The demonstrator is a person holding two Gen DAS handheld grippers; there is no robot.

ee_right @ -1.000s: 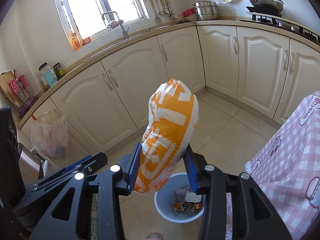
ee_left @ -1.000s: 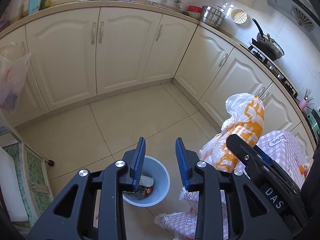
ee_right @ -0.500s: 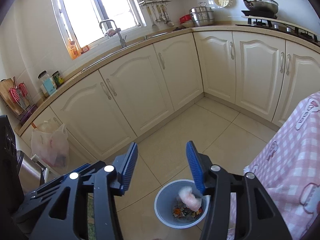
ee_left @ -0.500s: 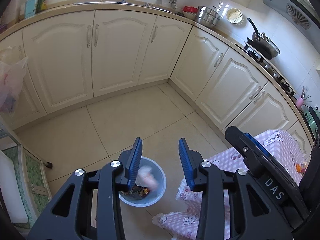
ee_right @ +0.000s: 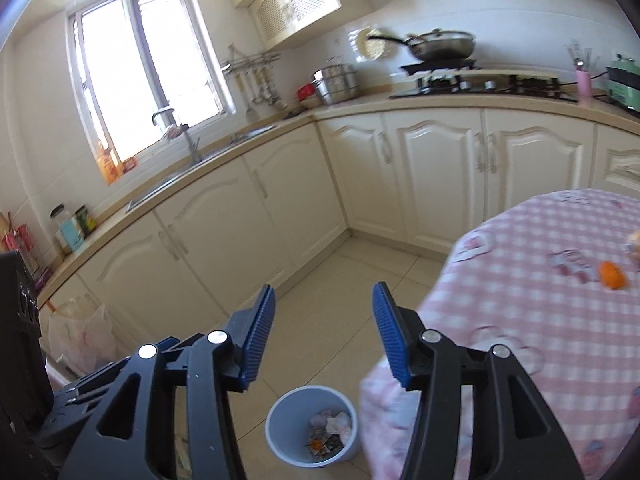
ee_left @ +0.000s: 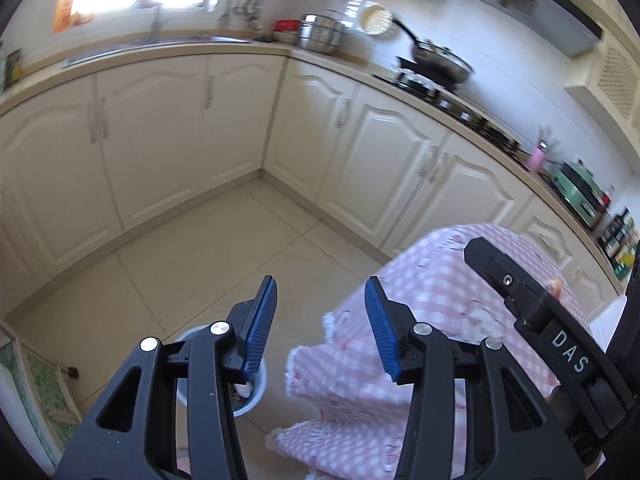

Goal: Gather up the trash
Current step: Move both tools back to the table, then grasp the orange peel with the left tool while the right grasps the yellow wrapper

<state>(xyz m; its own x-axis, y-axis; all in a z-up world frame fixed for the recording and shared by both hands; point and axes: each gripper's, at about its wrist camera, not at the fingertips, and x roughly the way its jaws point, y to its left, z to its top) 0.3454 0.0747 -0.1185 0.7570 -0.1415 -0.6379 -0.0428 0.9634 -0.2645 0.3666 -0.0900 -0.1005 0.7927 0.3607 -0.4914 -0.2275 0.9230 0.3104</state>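
Blue-padded and spread wide apart, the jaws of the right gripper [ee_right: 323,334] hold nothing and hang over the cream floor tiles [ee_right: 340,280]. Straight below that gripper stands the grey bin [ee_right: 313,424], upright on the floor and just beside the hanging edge of the pink checked tablecloth [ee_right: 520,300]. Crumpled white paper and darker scraps [ee_right: 329,430] lie in the bottom of the bin. Further along the tablecloth from the bin, near its far right edge, sits a small orange piece [ee_right: 612,275], blurred, with another pale bit at the very border beside it that is too cut off to tell. The left gripper [ee_left: 321,322] is likewise parted and empty; in its view the bin [ee_left: 256,390] is mostly hidden behind its left finger, with only part of the rim and wall showing next to the tablecloth [ee_left: 440,300]. Beyond the bin, cream cupboards [ee_right: 280,216] run round the corner, and a pan [ee_right: 440,45] sits on the stove above them.
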